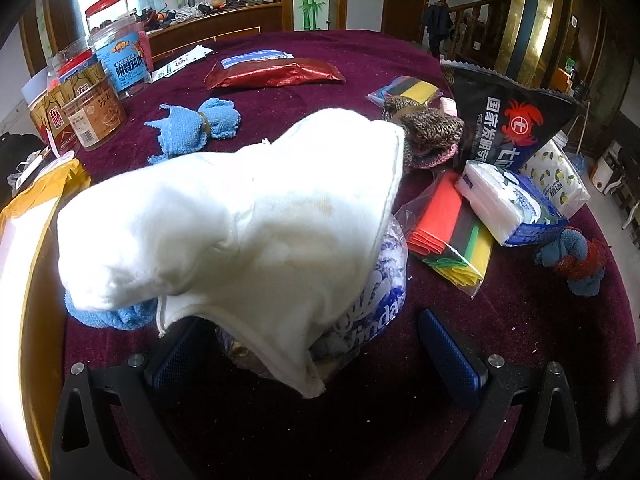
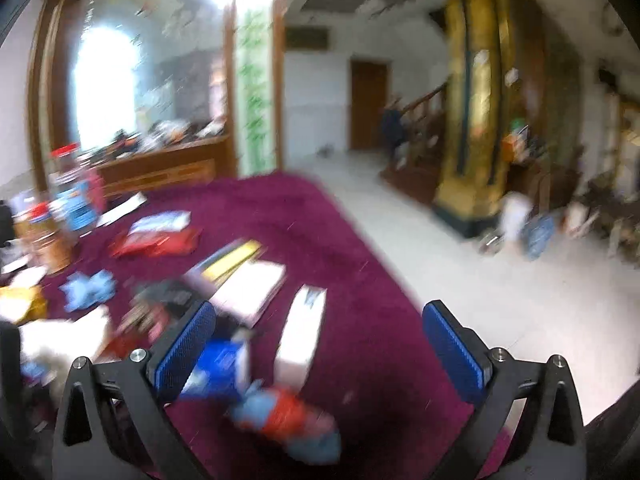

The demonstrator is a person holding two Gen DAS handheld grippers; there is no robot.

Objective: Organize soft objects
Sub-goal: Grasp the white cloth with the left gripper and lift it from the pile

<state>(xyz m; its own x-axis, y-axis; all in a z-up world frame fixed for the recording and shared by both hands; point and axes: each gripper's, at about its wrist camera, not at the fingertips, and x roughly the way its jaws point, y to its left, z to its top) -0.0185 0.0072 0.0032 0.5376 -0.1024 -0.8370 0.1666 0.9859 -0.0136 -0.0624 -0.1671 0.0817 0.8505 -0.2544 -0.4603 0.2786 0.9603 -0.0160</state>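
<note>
We see the left gripper (image 1: 316, 344), jaws open, near a white cloth (image 1: 240, 216) draped over a pile; the right gripper (image 2: 320, 344), jaws open, hangs above the maroon bench (image 2: 360, 280).

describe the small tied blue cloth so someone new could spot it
On the maroon tablecloth, look left of centre, just right of the cluster of snack jars. The blue cloth lies flat beyond the big white towel. It alone is cinched round its middle like a bow.
</note>
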